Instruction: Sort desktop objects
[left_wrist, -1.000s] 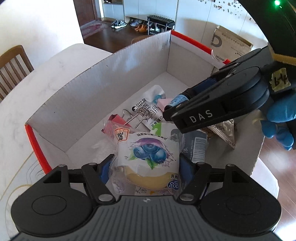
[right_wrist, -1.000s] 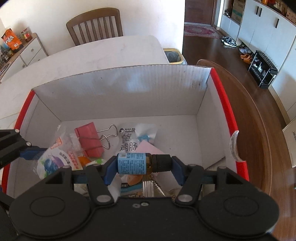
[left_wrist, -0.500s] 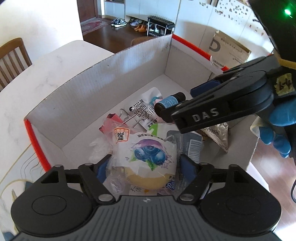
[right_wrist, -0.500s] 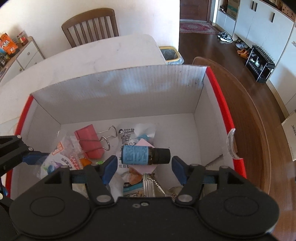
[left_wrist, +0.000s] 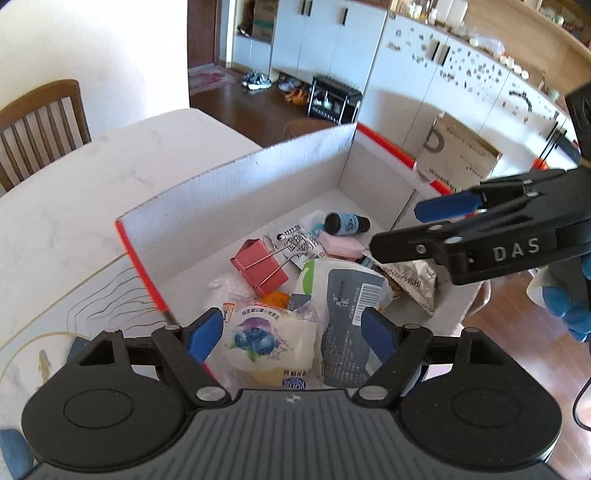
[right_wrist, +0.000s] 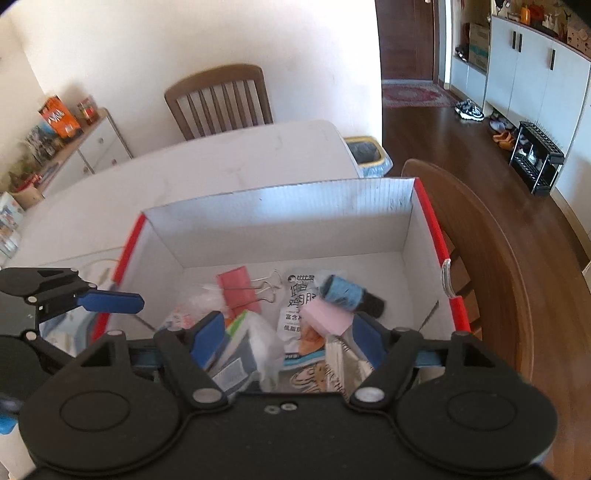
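A red-edged cardboard box (left_wrist: 236, 192) (right_wrist: 280, 218) holds the sorted things. The small blue-labelled bottle (left_wrist: 346, 223) (right_wrist: 349, 295) lies on the box floor by a pink eraser (left_wrist: 340, 246) (right_wrist: 327, 314). A red binder clip (left_wrist: 258, 267) (right_wrist: 238, 290) lies beside them. The blueberry bun packet (left_wrist: 267, 338) lies at the box's near side between my left gripper's spread fingers. My left gripper (left_wrist: 291, 338) is open above it. My right gripper (right_wrist: 286, 338) is open and empty above the box; it also shows in the left wrist view (left_wrist: 417, 229).
Snack packets (left_wrist: 413, 277), a dark pouch (left_wrist: 347, 314) and a white printed sachet (right_wrist: 297, 299) fill the box. The box stands on a white marble table (left_wrist: 74, 206). Wooden chairs (right_wrist: 221, 99) stand around it. A bin (right_wrist: 367, 155) sits on the floor.
My right gripper opened and the bottle dropped into the box. My left gripper opened and the blueberry packet now lies free. Both grippers rose and pulled back.
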